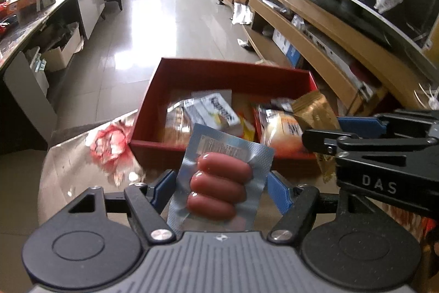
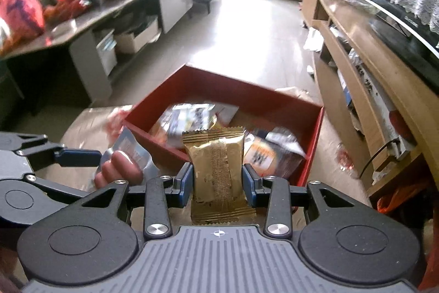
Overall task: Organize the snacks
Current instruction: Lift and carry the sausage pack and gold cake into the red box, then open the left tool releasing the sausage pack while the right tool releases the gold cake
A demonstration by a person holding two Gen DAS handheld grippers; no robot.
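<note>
Left wrist view: left gripper (image 1: 221,183) is clamped on a silver sausage pack (image 1: 219,180), three sausages showing through the film, pack upright between the blue pads (image 1: 277,192) at lower centre of the frame. Jaws sit at a medium width because the pack fills them. The pack hangs in front of the near wall of the red box (image 1: 310,84), which fills mid-frame and holds a mixed pile of wrapped snacks.

Right wrist view: right gripper (image 2: 216,180) is closed narrow on a gold snack packet (image 2: 216,155), seam facing the camera, packet upright, lower centre of the frame. Same red box behind it, upper right of the packet. The left gripper and its sausage pack show at left edge of this frame, just beside.

Step, as a judgement: both tongs are loaded and held above the glossy table (image 1: 82,177) near the box, so this reads as the carry phase of a sort. From these frames it cannot be told whether the items are headed into the box or out of it.

Next move calls for:
- picking one destination per item, box or table
- lowering each item until it rests before letting go
- keeping the two grippers apart; they are close now, and the right one crowds the right side of the left view

Risk: film packs are slippery and may twist in the pads.
</note>
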